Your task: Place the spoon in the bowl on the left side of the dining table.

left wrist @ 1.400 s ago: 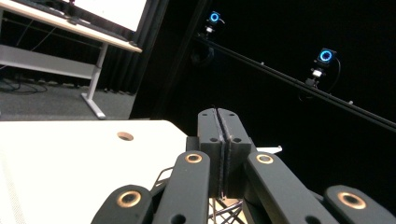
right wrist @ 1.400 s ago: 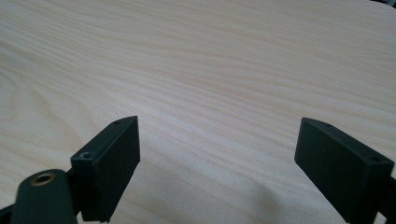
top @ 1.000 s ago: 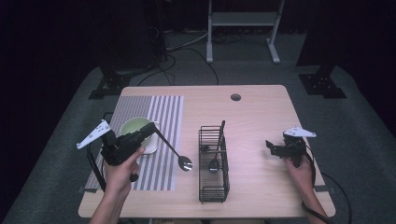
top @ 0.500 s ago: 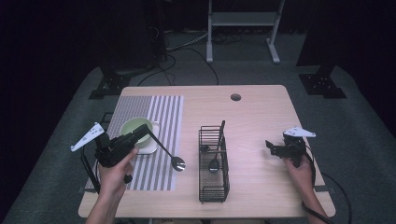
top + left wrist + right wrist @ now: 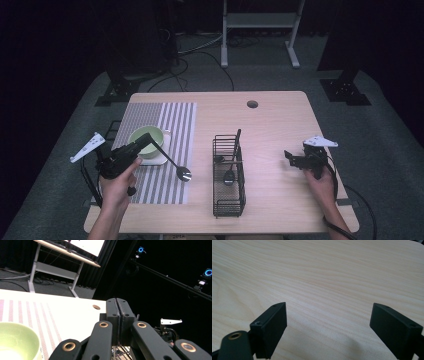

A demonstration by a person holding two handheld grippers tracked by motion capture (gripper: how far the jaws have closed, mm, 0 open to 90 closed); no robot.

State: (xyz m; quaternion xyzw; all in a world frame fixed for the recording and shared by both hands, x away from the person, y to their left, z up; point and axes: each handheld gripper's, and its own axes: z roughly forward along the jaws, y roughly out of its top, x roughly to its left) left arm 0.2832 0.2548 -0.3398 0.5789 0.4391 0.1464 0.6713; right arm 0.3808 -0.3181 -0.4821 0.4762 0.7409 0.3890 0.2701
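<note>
One spoon (image 5: 176, 166) in left gripper's (image 5: 148, 139) fingers

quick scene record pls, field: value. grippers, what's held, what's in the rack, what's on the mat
left gripper: jaws shut on the handle of a spoon, held over the mat
spoon: hangs slanting, bowl end low over the mat's right part
right gripper: jaws open, nothing between them, over bare table
wire rack: mid-table, utensils inside, one dark handle sticking up
striped mat: left half of the table
green bowl: on the mat, on a white square base, beside the left gripper
</note>
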